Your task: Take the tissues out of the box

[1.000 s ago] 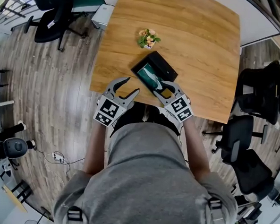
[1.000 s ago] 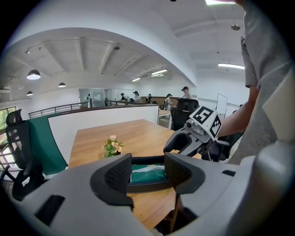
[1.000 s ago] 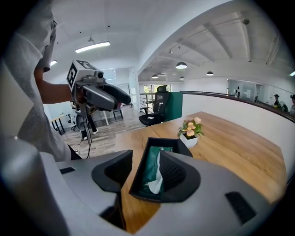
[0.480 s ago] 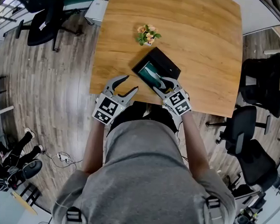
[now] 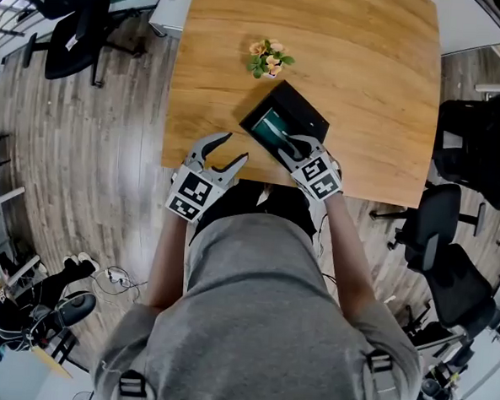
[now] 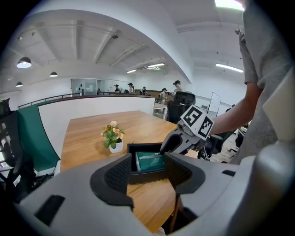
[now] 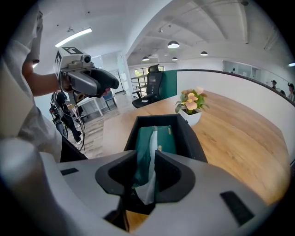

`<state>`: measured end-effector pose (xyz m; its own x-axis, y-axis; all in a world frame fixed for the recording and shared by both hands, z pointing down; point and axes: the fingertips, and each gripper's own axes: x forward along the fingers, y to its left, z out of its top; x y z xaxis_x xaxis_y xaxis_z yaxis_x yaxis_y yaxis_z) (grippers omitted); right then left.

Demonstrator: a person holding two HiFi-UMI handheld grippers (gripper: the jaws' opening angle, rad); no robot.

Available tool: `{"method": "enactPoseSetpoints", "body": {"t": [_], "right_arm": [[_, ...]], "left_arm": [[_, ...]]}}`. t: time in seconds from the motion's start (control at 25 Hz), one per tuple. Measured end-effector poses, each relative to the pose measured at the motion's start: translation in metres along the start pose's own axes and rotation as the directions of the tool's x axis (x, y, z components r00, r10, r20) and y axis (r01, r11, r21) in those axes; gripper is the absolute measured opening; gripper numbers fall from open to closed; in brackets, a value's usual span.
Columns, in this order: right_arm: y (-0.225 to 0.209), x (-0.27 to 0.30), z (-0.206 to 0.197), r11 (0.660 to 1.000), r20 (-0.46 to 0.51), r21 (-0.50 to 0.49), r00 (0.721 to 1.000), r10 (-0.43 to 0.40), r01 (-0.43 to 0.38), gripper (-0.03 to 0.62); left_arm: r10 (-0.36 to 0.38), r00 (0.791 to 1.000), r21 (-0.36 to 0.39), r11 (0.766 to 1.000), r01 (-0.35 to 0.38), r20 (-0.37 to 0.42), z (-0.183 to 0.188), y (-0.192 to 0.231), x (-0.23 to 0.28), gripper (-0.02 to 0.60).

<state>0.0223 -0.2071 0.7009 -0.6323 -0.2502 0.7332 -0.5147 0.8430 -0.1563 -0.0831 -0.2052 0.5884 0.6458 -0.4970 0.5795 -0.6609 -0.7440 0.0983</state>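
Observation:
A black open box (image 5: 310, 112) lies on the wooden table (image 5: 368, 67) near its front edge, with a green tissue pack (image 5: 270, 125) inside. A white tissue (image 7: 152, 150) sticks up from the pack's slot. My right gripper (image 5: 297, 145) hangs over the box's near end. Its jaws are closing, and the tissue stands in the narrow gap between them (image 7: 146, 156), close against the right pad. My left gripper (image 5: 227, 153) is open and empty, held at the table's front edge left of the box (image 6: 145, 176).
A small potted plant (image 5: 267, 58) stands just behind the box. Black office chairs (image 5: 468, 149) sit to the right of the table, and another chair (image 5: 66, 23) is at the far left. Wood floor surrounds the table.
The right gripper has crept a little farther over the box, and its jaws have narrowed round the tissue. The left gripper has hardly moved.

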Motion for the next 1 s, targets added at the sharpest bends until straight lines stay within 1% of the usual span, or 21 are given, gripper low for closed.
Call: {"method": "enactPoseSetpoints", "body": {"t": [0.08,0.32,0.4,0.52,0.64,0.8,1.0], "right_arm": [[0.0,0.002,-0.001,1.0,-0.023,0.0,1.0,0.012,-0.012,0.122],[0.003,0.008,-0.007,0.999,-0.098,-0.015,0.995,0.033,-0.034,0.129],[0.006,0.009,-0.008,0.999,-0.138,-0.012,0.989,0.046,-0.049,0.126],[0.008,0.012,-0.01,0.998,-0.201,-0.003,0.977,0.066,-0.068,0.106],[0.007,0.014,-0.012,0.997,-0.237,-0.003,0.969,0.07,-0.073,0.071],[0.009,0.014,-0.012,0.997,-0.249,-0.027,0.966,0.07,-0.079,0.01],[0.012,0.013,-0.013,0.996,-0.241,-0.026,0.967,0.076,-0.085,0.008]], "left_arm": [[-0.001,1.0,-0.002,1.0,0.001,-0.002,-0.002,0.002,0.001,0.235],[-0.003,1.0,-0.011,1.0,0.003,0.001,-0.004,0.006,0.001,0.234],[-0.003,1.0,-0.014,1.0,0.003,0.003,-0.004,0.008,0.001,0.233],[-0.005,1.0,-0.021,1.0,0.005,0.008,-0.005,0.011,0.001,0.234],[-0.009,1.0,-0.026,1.0,0.009,0.009,-0.005,0.014,0.003,0.233],[-0.005,1.0,-0.029,1.0,0.005,0.011,-0.005,0.018,0.002,0.233],[-0.004,1.0,-0.024,1.0,0.004,0.011,-0.006,0.019,0.001,0.233]]}}
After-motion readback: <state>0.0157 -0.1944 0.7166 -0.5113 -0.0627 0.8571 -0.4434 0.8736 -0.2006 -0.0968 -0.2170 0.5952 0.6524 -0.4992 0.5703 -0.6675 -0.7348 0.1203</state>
